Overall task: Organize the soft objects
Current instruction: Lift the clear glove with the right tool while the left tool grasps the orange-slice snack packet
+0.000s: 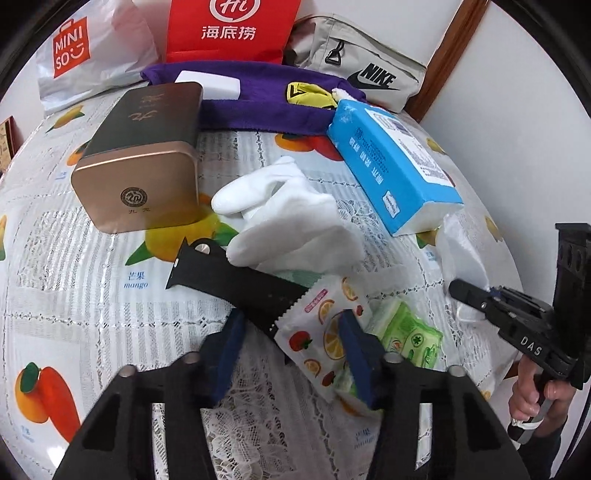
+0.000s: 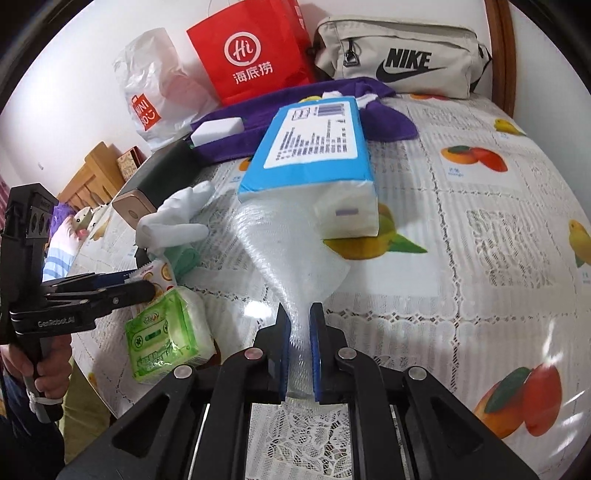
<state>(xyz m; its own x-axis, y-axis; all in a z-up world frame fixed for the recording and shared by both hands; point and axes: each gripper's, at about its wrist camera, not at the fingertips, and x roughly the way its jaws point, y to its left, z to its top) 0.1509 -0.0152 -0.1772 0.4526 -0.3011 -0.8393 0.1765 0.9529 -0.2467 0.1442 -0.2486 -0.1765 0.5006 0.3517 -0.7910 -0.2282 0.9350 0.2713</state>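
Note:
My left gripper (image 1: 291, 325) is open over a fruit-print wipes packet (image 1: 317, 332), with a black strap (image 1: 236, 280) between its fingers and a green tissue pack (image 1: 406, 328) just right. A white glove (image 1: 280, 214) lies beyond. My right gripper (image 2: 298, 321) is shut on a clear plastic bag (image 2: 291, 251) that runs up to a blue tissue pack (image 2: 314, 158). The right gripper also shows at the right of the left wrist view (image 1: 458, 288), holding the bag (image 1: 461, 251).
A gold tin (image 1: 140, 162) lies at the left. A purple cloth (image 1: 258, 99) with a white block (image 1: 210, 85) lies behind. A Miniso bag (image 1: 88, 51), a red paper bag (image 1: 229, 29) and a Nike pouch (image 1: 362, 70) stand by the wall.

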